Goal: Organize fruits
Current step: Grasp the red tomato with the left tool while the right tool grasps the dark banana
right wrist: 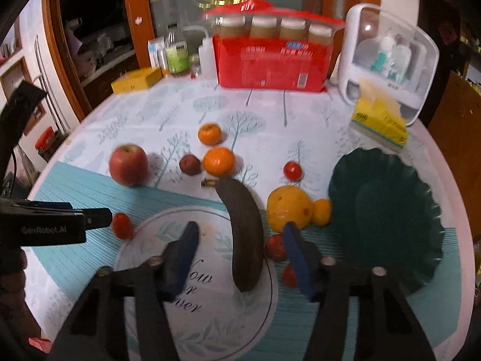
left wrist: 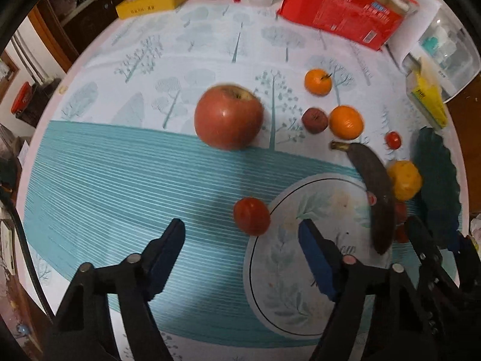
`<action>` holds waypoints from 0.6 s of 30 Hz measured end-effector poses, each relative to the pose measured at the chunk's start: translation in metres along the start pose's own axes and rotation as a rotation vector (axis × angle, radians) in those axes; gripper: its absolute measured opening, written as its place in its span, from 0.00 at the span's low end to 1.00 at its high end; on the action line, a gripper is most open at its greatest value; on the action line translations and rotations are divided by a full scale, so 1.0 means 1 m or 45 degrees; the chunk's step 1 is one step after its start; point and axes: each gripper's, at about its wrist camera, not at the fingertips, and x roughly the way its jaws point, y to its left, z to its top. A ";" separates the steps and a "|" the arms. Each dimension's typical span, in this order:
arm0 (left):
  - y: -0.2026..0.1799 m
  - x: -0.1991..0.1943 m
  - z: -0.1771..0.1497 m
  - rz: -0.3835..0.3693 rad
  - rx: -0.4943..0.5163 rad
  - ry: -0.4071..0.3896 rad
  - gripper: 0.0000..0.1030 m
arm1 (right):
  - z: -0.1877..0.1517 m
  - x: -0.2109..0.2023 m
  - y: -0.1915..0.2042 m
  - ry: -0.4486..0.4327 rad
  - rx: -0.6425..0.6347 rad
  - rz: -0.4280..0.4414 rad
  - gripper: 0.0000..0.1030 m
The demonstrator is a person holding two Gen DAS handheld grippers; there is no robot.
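While both grippers hang over the table, no fruit is held. The left gripper has its jaws apart, and a tomato sits just ahead between them, not touched. The right gripper also has its jaws apart, one on each side of the dark banana, but the pads do not press on it.

Most fruit lies loose on the cloth: a big apple, two oranges, a small dark fruit and a yellow fruit. The green plate is bare, so the sorting looks just begun.

The view is a bit blurry, so I think the step is reaching for the banana and the tomato. Next, each gripper should go lower and squeeze gently, as the banana looks soft
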 end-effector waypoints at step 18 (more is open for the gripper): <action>-0.006 0.050 0.008 -0.011 -0.014 0.126 0.41 | 0.000 0.065 0.004 0.122 -0.078 -0.068 0.47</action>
